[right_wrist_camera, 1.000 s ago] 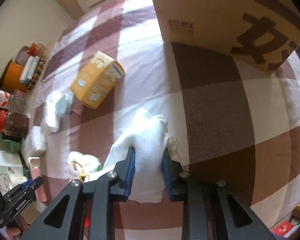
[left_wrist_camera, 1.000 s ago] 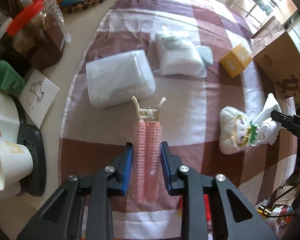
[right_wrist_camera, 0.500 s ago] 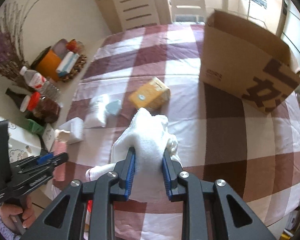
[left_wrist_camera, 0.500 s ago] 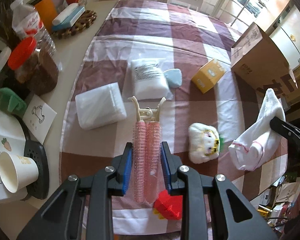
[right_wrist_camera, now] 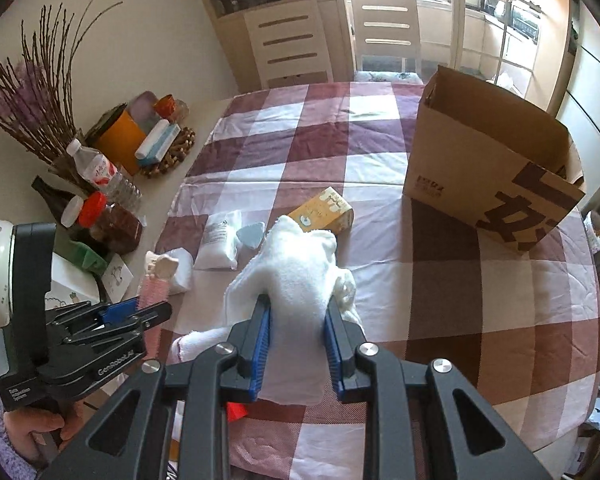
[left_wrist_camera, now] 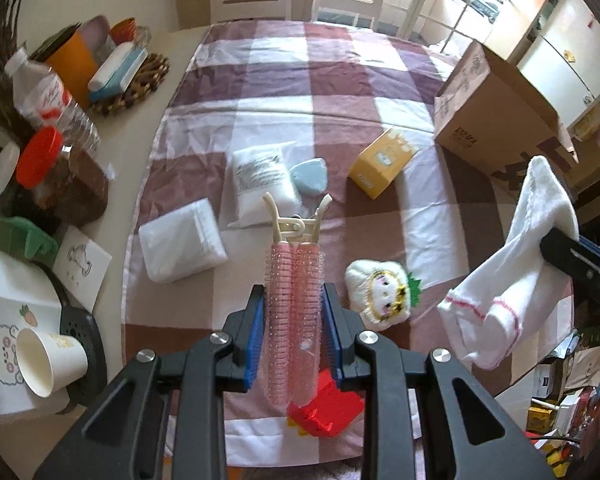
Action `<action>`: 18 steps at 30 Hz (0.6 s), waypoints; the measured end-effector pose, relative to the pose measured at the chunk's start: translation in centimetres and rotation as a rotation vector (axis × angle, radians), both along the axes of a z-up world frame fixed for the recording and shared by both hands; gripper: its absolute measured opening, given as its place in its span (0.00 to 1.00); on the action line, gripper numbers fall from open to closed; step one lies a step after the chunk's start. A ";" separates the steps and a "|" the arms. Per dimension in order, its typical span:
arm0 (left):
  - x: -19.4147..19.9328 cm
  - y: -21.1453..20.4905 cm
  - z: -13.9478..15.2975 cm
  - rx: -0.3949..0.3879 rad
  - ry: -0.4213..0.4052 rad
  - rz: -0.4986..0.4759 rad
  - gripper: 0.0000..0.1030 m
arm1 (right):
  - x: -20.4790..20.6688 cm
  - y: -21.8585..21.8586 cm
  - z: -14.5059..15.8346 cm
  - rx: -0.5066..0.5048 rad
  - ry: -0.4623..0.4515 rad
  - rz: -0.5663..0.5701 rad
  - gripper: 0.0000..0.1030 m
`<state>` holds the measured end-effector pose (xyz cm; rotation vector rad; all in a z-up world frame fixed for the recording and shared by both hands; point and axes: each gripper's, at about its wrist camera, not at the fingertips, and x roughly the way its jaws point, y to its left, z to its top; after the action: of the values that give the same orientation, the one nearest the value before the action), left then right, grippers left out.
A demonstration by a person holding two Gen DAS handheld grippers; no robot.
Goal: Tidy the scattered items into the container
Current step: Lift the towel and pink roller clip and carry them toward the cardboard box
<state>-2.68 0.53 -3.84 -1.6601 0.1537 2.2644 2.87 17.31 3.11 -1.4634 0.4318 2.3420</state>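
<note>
My left gripper (left_wrist_camera: 294, 312) is shut on a pink hair-roller clip (left_wrist_camera: 294, 280) and holds it high above the checked tablecloth. My right gripper (right_wrist_camera: 298, 320) is shut on a white towel (right_wrist_camera: 300, 276), also lifted; the towel hangs at the right of the left wrist view (left_wrist_camera: 512, 276). The open cardboard box (right_wrist_camera: 480, 176) stands at the far right of the table. On the cloth lie a yellow carton (left_wrist_camera: 386, 166), a white packet (left_wrist_camera: 262, 178), a blue piece (left_wrist_camera: 310, 176), a white bag (left_wrist_camera: 182, 246), a plush toy (left_wrist_camera: 380, 298) and a red toy (left_wrist_camera: 324, 412).
The table's left side holds a water bottle (left_wrist_camera: 48, 96), a red-lidded jar (left_wrist_camera: 60, 176), an orange container (left_wrist_camera: 76, 64) on a woven mat, a paper cup (left_wrist_camera: 50, 362) and cards. Chairs and a cabinet stand beyond the far table edge.
Both grippers have risen well above the table with their loads. The towel is lifted off the cloth, and the box and more items have come into view.
</note>
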 end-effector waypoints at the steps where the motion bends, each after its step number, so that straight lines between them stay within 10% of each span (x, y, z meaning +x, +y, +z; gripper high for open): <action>1: 0.0 0.3 0.1 0.003 0.003 -0.008 0.27 | 0.2 0.1 0.2 0.003 0.001 -0.004 0.25; 18: 1.3 9.4 0.6 0.016 0.006 -0.229 0.27 | 5.4 4.4 2.0 0.024 0.029 -0.175 0.25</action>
<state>-1.38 9.90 -3.23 -1.5421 0.3089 2.0946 8.26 21.67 5.13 -1.3257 0.5161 2.2249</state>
